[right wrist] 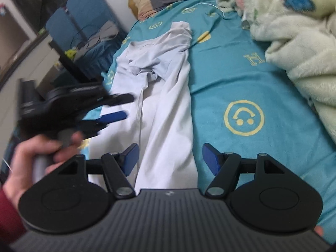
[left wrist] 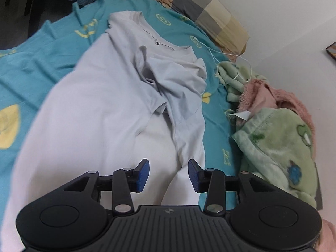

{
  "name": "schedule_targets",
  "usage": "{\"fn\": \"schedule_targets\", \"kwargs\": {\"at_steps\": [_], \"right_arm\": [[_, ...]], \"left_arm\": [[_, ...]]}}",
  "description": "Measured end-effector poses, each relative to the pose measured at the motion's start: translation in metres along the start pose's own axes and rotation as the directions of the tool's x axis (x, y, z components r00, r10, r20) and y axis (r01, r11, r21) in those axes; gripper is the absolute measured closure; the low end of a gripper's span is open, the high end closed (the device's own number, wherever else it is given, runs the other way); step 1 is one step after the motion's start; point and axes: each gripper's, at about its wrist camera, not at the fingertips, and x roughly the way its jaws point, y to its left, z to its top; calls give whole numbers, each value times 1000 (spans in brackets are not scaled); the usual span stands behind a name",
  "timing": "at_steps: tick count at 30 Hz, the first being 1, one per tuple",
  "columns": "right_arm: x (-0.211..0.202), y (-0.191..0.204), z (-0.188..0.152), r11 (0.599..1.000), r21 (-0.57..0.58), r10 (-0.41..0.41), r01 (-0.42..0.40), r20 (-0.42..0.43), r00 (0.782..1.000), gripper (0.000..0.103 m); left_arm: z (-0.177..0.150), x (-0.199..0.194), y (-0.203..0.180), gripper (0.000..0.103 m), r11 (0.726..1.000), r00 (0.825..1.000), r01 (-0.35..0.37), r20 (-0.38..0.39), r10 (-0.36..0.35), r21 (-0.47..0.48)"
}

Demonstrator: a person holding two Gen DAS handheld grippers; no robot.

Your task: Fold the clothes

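Note:
A pale grey shirt (left wrist: pixel 100 113) lies spread lengthwise on a teal bedsheet (left wrist: pixel 27 67), with one sleeve folded over its chest. My left gripper (left wrist: pixel 168 174) hovers open over the shirt's lower part, nothing between its blue pads. In the right wrist view the same shirt (right wrist: pixel 163 109) runs up the bed, and my right gripper (right wrist: pixel 170 159) is open above its hem edge. The left gripper (right wrist: pixel 117 107) shows there too, blurred, at the shirt's left side, held by a hand (right wrist: pixel 40 157).
A green and pink fleece blanket (left wrist: pixel 279 138) is heaped along the right side of the bed. A checked pillow (left wrist: pixel 210 14) lies at the head, with a white cable (left wrist: pixel 231 56) near it. Blue chairs (right wrist: pixel 84 21) stand beyond the bed's left edge.

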Motion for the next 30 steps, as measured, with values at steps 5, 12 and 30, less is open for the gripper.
{"fn": "schedule_targets", "kwargs": {"at_steps": [5,12,30], "right_arm": [[12,-29,8,988,144,57,-52,-28,998,34],[24,-49,18,961,264,90,-83,-14,996,32],[26,-46,19,966,244,91,-83,-22,996,32]], "left_arm": [[8,49,-14,67,999,999,-30,29,30,16],[11,92,-21,82,994,992,-88,99,81,68],[52,40,-52,99,952,980,-171,143,138,254]]}}
